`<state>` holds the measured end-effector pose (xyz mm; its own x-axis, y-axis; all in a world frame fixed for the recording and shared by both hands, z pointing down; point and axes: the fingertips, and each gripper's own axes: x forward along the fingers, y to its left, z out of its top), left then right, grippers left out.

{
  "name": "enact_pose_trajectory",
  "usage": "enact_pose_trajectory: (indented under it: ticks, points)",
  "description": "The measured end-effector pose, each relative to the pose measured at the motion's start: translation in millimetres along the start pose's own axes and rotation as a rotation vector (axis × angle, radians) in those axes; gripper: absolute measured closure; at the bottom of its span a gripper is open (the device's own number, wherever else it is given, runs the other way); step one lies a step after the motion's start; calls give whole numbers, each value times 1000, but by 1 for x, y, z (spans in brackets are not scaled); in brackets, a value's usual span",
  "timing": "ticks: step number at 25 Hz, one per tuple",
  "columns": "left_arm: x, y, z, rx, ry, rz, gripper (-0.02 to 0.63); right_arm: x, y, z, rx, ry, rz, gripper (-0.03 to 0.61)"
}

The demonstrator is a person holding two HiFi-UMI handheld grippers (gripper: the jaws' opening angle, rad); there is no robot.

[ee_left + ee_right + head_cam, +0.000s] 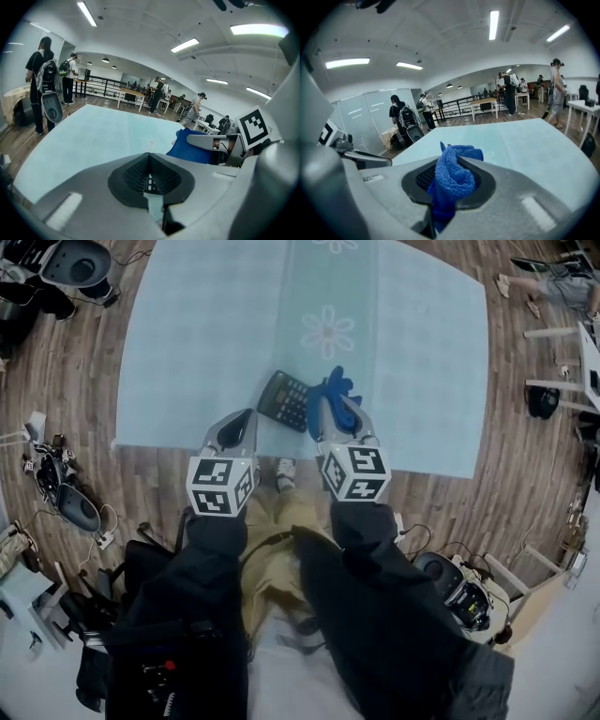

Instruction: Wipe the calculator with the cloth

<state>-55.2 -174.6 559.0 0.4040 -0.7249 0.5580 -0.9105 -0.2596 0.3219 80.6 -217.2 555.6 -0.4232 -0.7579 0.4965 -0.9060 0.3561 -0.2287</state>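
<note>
Left gripper (240,430): jaws together, empty, near left of the calculator (284,399).
Right gripper (339,420): clamped on the blue cloth (335,393), at the calculator's right edge.

Calculator (284,399) on table (187,352), near front edge; cloth (336,388) just right, in right hand-held gripper (330,414).
</note>
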Motion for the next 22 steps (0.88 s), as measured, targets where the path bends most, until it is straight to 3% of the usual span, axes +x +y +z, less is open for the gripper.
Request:
enact_pose_trajectory:
  ticks: [4, 8, 12, 16, 22]
  points:
    - [1, 14, -10, -26, 29, 4, 617, 26, 0, 4, -177, 2, -66, 522]
    - [7, 26, -18, -37, 44, 10, 617, 45, -10, 4, -290, -1, -118, 522]
    - [8, 42, -29, -48, 65, 8, 617, 66, 0, -28, -389, 56, -126, 522]
    - [6, 50, -39, -57, 90, 9, 617, 82, 25, -72, -383, 128, -65, 522]
    - [1, 55, -50, -63, 105, 16, 617, 88, 70, -97, -341, 148, 65, 522]
